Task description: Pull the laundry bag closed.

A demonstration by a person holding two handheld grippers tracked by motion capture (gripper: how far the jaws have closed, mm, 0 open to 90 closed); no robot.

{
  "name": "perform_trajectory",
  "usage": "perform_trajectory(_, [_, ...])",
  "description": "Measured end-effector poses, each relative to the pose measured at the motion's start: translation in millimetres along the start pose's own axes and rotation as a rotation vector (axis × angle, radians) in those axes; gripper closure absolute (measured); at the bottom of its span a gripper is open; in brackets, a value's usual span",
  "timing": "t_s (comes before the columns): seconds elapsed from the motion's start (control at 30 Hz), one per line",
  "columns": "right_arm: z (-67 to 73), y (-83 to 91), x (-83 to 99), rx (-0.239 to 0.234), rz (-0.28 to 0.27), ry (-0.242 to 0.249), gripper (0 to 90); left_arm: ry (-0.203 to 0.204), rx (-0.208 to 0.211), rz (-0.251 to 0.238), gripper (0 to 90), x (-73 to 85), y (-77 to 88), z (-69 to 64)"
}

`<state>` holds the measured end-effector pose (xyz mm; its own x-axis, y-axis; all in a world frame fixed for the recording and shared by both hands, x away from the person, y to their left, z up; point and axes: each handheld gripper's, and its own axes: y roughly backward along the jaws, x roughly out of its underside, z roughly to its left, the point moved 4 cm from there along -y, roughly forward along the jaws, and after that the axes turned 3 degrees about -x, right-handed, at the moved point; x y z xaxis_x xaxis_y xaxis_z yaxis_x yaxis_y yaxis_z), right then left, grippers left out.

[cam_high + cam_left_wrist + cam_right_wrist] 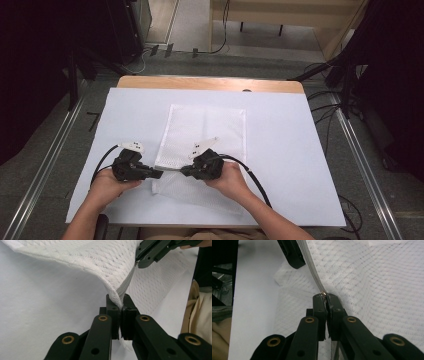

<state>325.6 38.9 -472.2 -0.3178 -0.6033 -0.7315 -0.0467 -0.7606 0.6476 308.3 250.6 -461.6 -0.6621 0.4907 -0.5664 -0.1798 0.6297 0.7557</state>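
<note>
Two claws are mine, and both are busy at the near edge of one white table (300, 150); the table, under its pale cover, is the largest thing here, with grey floor (40, 150) to its left and right and cables (325, 107) trailing off on the right side; on it lies the white mesh bag (207, 127), flat in the middle of the cover, its far part spread smooth, its near end lifted and bunched between my hands; a grey zipper (310, 262) runs along the bag's raised near edge.

My left claw (120, 305), on the near left, is clamped tight on the bag's edge, the mesh and the end of the zipper tape pinched between its black jaws, the fabric rising from them towards the far side; my right claw (325, 298), just right of it and near the middle of the table, is closed too, nipping the small metal zipper pull (323, 293) at the tips of its jaws; the two claws point at each other, close together but apart, with a short stretch of zipper between them; my left hand (107, 187) and my right hand (232, 180) rest low on the near edge of the table.
</note>
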Motion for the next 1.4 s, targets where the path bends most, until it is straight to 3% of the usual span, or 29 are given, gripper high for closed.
perform_trajectory(0.5, [-9.2,13.8,11.3,0.003,0.003,-0.038,88.3,-0.001,-0.010,-0.009,87.9,-0.9,0.4,0.5])
perform_trajectory(1.4, [-10.8,26.8,26.9,0.018,0.034,-0.044,88.3,0.007,-0.017,-0.015,87.9,-0.2,2.0,1.1])
